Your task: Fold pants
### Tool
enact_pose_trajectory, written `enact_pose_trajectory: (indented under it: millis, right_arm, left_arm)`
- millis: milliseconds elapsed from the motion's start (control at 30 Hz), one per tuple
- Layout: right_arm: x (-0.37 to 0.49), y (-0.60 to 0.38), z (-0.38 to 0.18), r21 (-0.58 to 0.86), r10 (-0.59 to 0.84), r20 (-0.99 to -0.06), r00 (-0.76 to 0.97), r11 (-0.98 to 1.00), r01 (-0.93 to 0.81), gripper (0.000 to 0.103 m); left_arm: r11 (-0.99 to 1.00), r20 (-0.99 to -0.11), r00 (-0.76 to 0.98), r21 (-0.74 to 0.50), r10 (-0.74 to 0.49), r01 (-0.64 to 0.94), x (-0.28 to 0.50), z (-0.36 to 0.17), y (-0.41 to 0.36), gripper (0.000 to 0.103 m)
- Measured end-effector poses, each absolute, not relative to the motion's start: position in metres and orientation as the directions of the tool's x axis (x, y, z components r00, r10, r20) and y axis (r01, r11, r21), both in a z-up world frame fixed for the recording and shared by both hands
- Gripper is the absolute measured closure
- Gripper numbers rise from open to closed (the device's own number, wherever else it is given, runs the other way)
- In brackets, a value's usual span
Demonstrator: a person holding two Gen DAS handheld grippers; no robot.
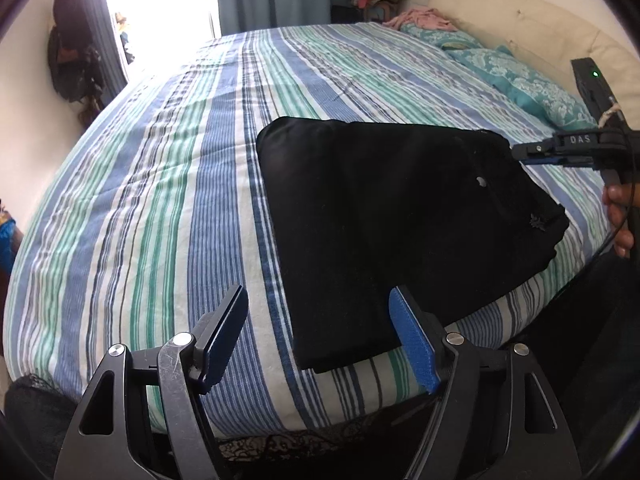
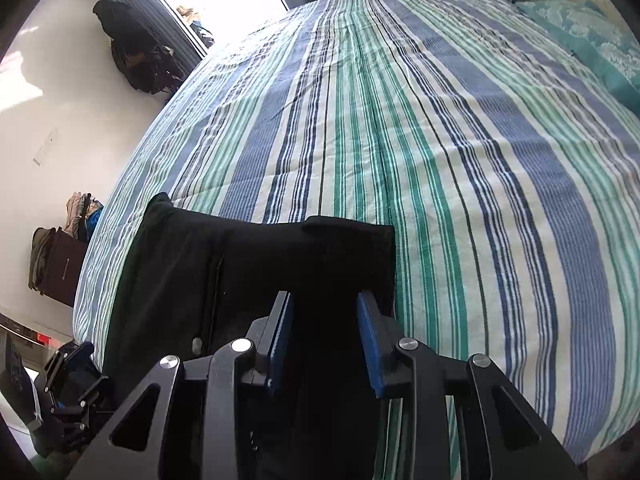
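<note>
The black pants [image 1: 400, 220] lie folded into a compact rectangle on the striped bed sheet [image 1: 160, 200], near the bed's front edge. My left gripper [image 1: 318, 294] stands open just above the pants' near left corner, with nothing pinched between its blue pads. In the left wrist view my right gripper [image 1: 520, 152] reaches in from the right to the pants' far right corner, with a person's hand [image 1: 618, 216] on its handle. In its own view the right gripper [image 2: 325, 296] hovers over the pants [image 2: 240, 272]. Its pads are a little apart, with the black fabric lying flat below them.
Teal patterned pillows [image 1: 520, 76] and a pink cloth [image 1: 420, 18] lie along the cream headboard [image 1: 520, 12]. A dark bag [image 1: 72, 60] hangs on the left wall beside a bright window. The bed's front edge [image 1: 280, 420] drops off just ahead of my left gripper.
</note>
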State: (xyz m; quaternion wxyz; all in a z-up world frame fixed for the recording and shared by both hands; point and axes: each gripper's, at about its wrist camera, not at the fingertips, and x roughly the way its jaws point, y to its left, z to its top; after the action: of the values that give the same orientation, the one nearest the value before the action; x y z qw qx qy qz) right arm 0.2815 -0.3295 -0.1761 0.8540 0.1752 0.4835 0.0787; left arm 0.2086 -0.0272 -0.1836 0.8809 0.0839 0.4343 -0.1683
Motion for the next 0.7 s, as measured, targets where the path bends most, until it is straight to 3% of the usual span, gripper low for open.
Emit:
enact_pose_trajectory:
  millis: [167, 233, 333, 433, 500, 533, 567, 700]
  right_arm:
    - [0.210, -0.306, -0.134, 0.317, 0.307, -0.763, 0.570, 0.945, -0.085, 0.070]
    - [0.192, -0.292, -0.144, 0.302, 0.309, -0.775, 0.552, 0.947, -0.106, 0.069]
    - [0.187, -0.281, -0.192, 0.250, 0.245, -0.871, 0.427, 0.967, -0.045, 0.069]
    - [0.166, -0.284, -0.195, 0.273, 0.239, -0.864, 0.443, 0.962, 0.014, 0.068]
    - [0.150, -0.283, -0.182, 0.259, 0.211, -0.835, 0.509, 0.966, 0.025, 0.048]
    - [0.142, -0.282, -0.173, 0.235, 0.178, -0.814, 0.552, 0.972, 0.032, 0.024]
    - [0.137, -0.282, -0.163, 0.207, 0.142, -0.789, 0.598, 0.978, 0.041, 0.009]
    - [0.126, -0.281, -0.144, 0.176, 0.084, -0.706, 0.703, 0.983, 0.060, 0.008]
  left_arm:
    - [0.939, -0.806, 0.544, -0.043, -0.234, 0.340, 0.217, -0.186, -0.026, 0.027]
    - [0.939, -0.831, 0.518, -0.017, -0.204, 0.344, 0.221, -0.197, -0.034, 0.027]
    - [0.940, -0.841, 0.504, -0.015, -0.196, 0.340, 0.218, -0.195, -0.036, 0.026]
    - [0.959, -0.833, 0.521, -0.037, -0.185, 0.281, 0.215, -0.181, -0.022, 0.007]
    - [0.970, -0.825, 0.536, -0.057, -0.179, 0.236, 0.215, -0.175, -0.010, 0.005]
    - [0.975, -0.830, 0.533, -0.056, -0.166, 0.216, 0.218, -0.175, -0.006, 0.005]
    - [0.979, -0.835, 0.530, -0.048, -0.148, 0.197, 0.220, -0.177, -0.003, 0.005]
    - [0.989, -0.850, 0.520, -0.003, -0.080, 0.146, 0.225, -0.185, 0.006, 0.005]
